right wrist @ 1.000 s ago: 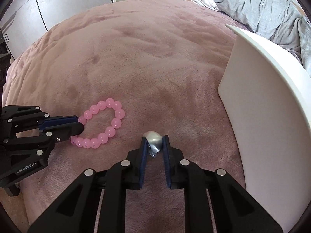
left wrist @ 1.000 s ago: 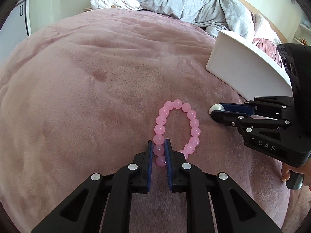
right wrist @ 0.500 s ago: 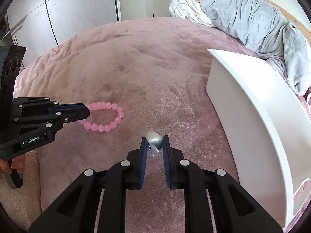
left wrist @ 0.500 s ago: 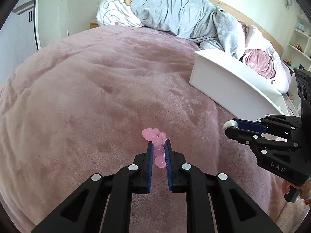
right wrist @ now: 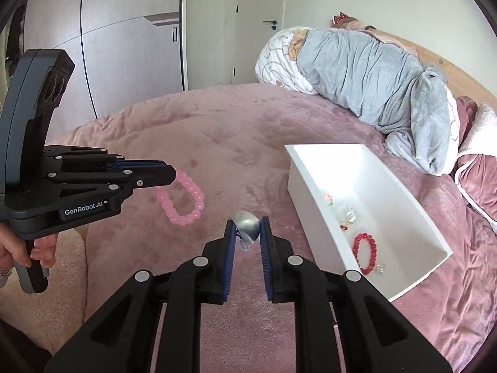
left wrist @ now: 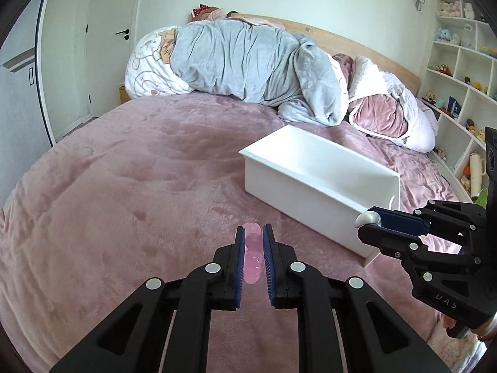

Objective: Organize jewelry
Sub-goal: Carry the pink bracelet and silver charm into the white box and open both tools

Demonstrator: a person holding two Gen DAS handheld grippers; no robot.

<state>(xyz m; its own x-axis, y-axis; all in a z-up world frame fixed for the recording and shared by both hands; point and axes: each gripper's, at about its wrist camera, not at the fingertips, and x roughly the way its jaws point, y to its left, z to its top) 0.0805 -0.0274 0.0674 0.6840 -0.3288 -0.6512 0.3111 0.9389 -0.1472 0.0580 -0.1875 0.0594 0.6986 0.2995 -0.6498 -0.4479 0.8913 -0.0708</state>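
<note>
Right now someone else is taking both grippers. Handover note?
Left gripper: shut on the pink bead bracelet, lifted clear of the pink blanket, the loop hanging below the jaws.
Right gripper: shut on a small silver piece, also off the bed.
White box: to the right on the blanket, open. A red bead bracelet and a few small clear pieces already lie inside.
Done: both items picked up.
Left: carry each over the box and release; nothing else loose shows on the blanket.
</note>
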